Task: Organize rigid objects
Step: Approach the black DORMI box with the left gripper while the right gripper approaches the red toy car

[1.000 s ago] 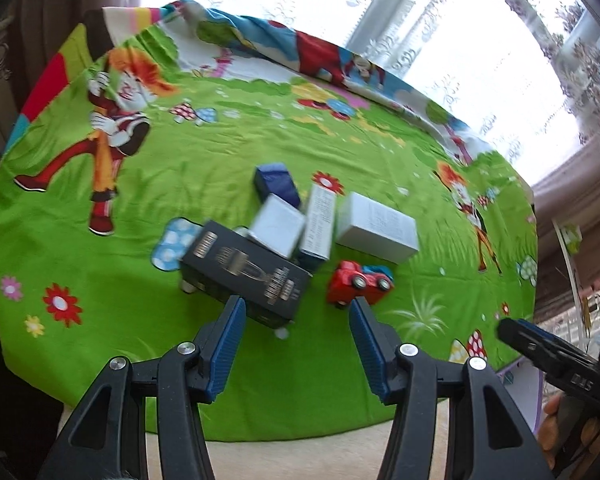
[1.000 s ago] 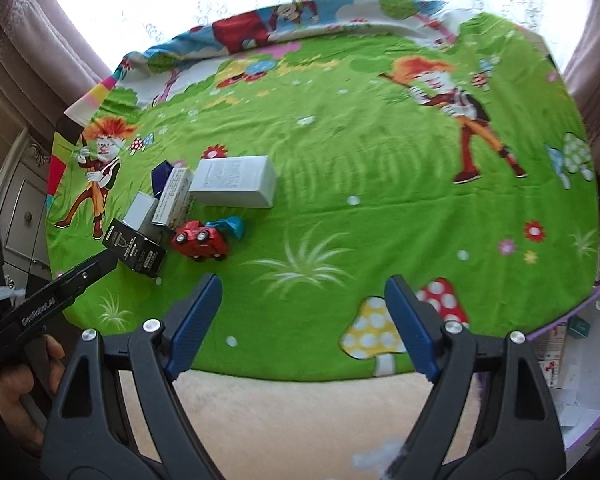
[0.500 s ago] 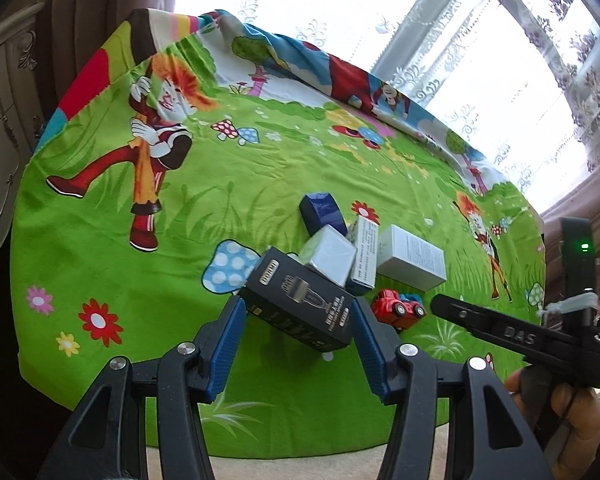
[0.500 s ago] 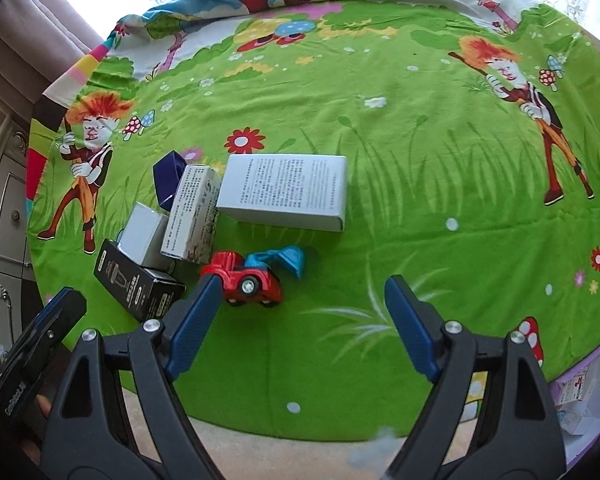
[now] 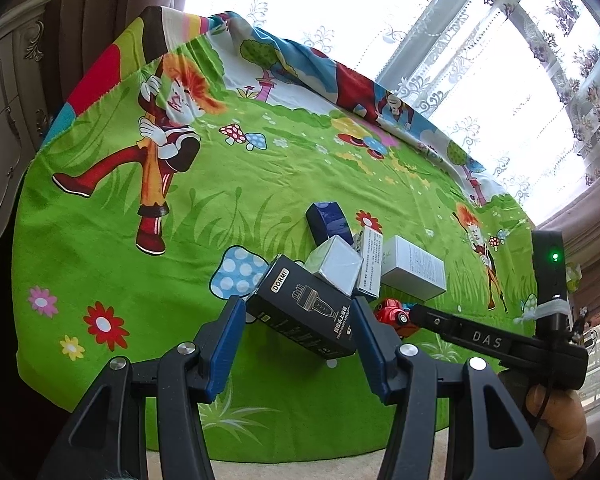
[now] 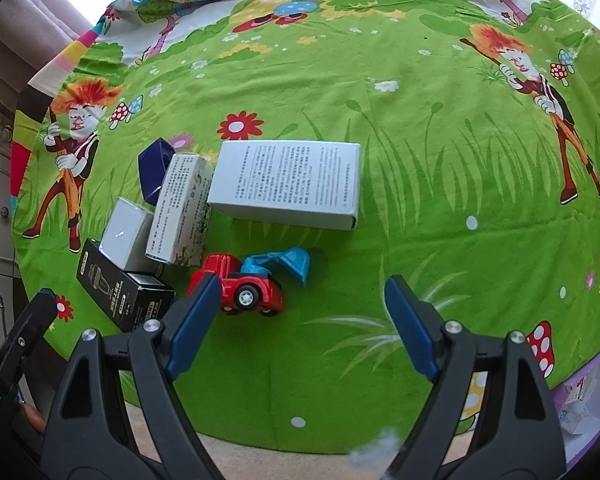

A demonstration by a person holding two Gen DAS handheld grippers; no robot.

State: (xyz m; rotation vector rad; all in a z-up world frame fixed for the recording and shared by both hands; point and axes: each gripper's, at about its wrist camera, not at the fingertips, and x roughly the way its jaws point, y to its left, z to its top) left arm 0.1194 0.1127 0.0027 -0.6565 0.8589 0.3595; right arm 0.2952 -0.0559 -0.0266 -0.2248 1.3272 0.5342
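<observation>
Because the boxes lie bunched in a loose heap on the green cartoon cloth (image 6: 420, 128) over the surface, I have brought my left claw (image 5: 296, 316) around the black box (image 5: 304, 312) at the near edge of the pile. Its blue fingers (image 5: 224, 344) sit on either side of the box; I judge they are not yet clenched on it, though I cannot tell for certain.

My right claw (image 6: 296, 308) hangs released, spread wide above the red toy truck (image 6: 240, 288) with its blue scoop.

A small silvery box (image 6: 126, 232) leans against the black one, a tall printed box (image 6: 180, 216) beside it, a dark blue box (image 6: 154, 168) behind, and a large white box (image 6: 288, 184) farther right. That leaning neighbour may topple if I lift.
</observation>
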